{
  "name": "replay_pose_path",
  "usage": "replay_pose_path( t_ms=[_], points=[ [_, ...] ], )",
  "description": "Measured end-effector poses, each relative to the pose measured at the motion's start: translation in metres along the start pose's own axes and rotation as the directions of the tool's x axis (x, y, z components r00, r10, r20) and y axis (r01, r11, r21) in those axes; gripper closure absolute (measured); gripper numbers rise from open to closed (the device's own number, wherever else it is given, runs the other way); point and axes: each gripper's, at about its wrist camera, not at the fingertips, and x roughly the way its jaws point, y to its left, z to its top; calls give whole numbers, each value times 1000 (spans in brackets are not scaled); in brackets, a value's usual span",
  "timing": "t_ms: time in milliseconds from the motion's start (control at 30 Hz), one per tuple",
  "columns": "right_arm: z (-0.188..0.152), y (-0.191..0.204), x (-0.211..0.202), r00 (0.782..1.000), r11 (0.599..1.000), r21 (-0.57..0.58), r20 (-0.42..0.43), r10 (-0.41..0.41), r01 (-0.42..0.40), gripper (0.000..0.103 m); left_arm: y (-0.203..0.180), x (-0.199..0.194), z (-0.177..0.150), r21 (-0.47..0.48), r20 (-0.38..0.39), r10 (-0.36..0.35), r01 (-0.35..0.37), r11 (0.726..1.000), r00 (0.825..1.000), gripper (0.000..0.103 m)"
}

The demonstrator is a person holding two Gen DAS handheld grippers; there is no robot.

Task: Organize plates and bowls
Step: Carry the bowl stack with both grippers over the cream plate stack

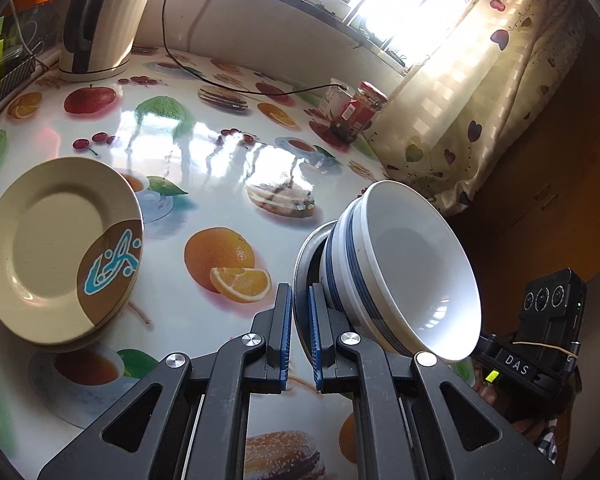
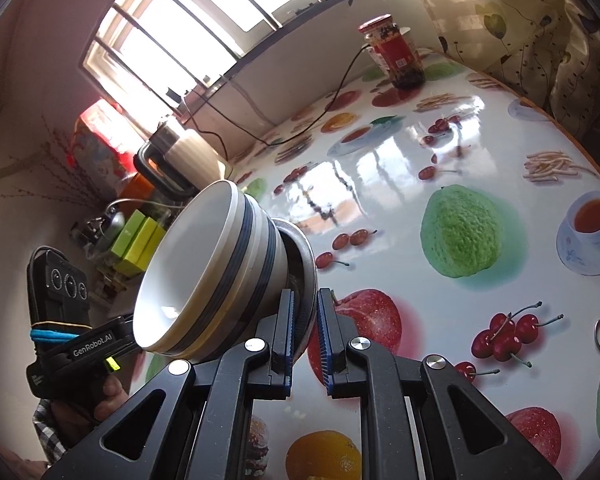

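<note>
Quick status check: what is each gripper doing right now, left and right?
Left gripper: shut on the metal plate carrying the stacked bowls.
Right gripper: shut on the opposite rim of the same metal plate.

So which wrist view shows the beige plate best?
The left wrist view: the beige plate sits whole on the fruit-print table, left of the left gripper. The right wrist view does not show it at all.
</note>
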Motion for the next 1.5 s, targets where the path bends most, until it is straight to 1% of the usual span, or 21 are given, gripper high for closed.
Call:
replay_pose_path(
  t_ms=[600, 1100, 1500],
  points=[
    [9, 43, 42, 997, 997, -62, -60, 51, -55, 90, 43, -31, 11, -65, 60, 63, -59, 996, 996, 96],
    [16, 73, 81, 988, 989, -102, -123, 95, -107, 90, 79, -50, 17, -125, 96, 115, -103, 987, 989, 96],
    [21, 104, 114, 977, 979, -133, -168, 130, -153, 90, 110, -69, 21, -178, 125, 162, -138, 974, 979, 96]
  ],
)
